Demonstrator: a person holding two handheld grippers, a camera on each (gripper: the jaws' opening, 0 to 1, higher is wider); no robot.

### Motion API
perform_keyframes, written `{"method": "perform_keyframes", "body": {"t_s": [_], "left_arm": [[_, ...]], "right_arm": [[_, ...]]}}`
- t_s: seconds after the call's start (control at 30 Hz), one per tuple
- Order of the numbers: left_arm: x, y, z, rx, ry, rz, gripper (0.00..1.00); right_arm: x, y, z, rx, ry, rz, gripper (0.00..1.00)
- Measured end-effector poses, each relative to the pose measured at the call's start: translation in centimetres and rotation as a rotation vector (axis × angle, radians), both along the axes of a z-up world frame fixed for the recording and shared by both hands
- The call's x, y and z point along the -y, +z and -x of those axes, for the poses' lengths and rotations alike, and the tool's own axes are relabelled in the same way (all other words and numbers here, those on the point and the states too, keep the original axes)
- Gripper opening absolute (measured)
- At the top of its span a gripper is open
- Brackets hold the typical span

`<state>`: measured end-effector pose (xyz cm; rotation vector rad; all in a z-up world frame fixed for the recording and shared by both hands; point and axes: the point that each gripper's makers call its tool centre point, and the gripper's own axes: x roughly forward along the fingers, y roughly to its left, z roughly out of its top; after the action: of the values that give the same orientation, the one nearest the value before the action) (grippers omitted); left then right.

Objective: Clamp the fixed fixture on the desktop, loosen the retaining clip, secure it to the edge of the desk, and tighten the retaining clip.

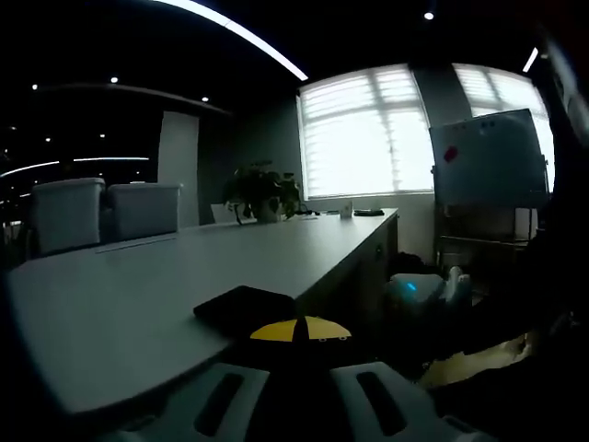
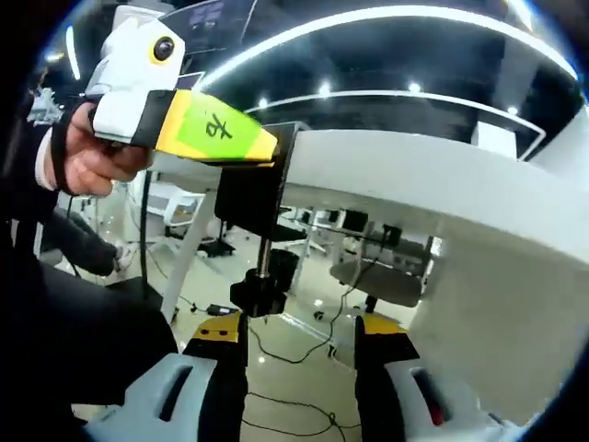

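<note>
Two hand-held grippers; left (image 2: 262, 143) grips fixture (image 2: 250, 198) on desk (image 2: 414, 175) edge; right (image 2: 299, 331) parted

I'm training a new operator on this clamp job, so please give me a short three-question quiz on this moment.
1. True or false: the black clamp fixture sits on the edge of the white desk.
2. Which gripper holds the fixture? A: the left gripper. B: the right gripper.
3. Fill in: under the desk, the fixture's black screw knob stands just above the right gripper's ____ jaws.
Key: 1 true; 2 A; 3 open.
</note>
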<state>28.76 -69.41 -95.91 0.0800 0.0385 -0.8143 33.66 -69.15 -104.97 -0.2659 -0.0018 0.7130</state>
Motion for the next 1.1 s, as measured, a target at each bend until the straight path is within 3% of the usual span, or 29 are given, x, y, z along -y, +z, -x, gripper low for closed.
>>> {"method": "perform_keyframes", "body": {"t_s": [0.1,0.23,0.33,0.47,0.7,0.8,0.9,0.97,1.03,1.1], "left_arm": [[-0.1,0.0,0.0,0.003,0.0,0.021,0.01],[-0.1,0.0,0.0,0.002,-0.008,0.033,0.01],[-0.1,0.1,0.0,0.008,-0.021,0.028,0.01],[-0.1,0.1,0.0,0.009,-0.025,0.029,0.01],[-0.1,0.1,-0.1,0.015,-0.032,0.027,0.01],[-0.1,0.1,-0.1,0.013,-0.031,0.031,0.01],[0.0,0.0,-0.1,0.013,-0.031,0.032,0.01],[0.1,0.0,-0.1,0.013,-0.032,0.03,0.01],[0.2,0.0,-0.2,0.012,-0.033,0.03,0.01],[0.1,-0.1,-0.2,0.015,-0.032,0.025,0.01]], "right_arm": [[-0.5,-0.3,0.1,-0.023,-0.074,-0.055,0.43],[-1.6,0.0,0.2,-0.017,-0.131,-0.103,0.54],[-2.5,0.2,-0.3,-0.066,-0.194,-0.188,0.54],[-3.7,-0.2,-0.7,-0.101,-0.252,-0.192,0.53],[-4.1,-0.6,-0.6,-0.092,-0.281,-0.172,0.53],[-4.1,-0.8,-0.7,-0.079,-0.276,-0.142,0.58],[-4.3,-0.6,-0.8,-0.075,-0.273,-0.148,0.55],[-4.9,-0.6,-0.5,-0.073,-0.255,-0.145,0.44],[-4.4,-0.9,-0.7,-0.041,-0.283,-0.089,0.39],[-4.1,-0.9,-0.8,-0.052,-0.285,-0.108,0.32]]}}
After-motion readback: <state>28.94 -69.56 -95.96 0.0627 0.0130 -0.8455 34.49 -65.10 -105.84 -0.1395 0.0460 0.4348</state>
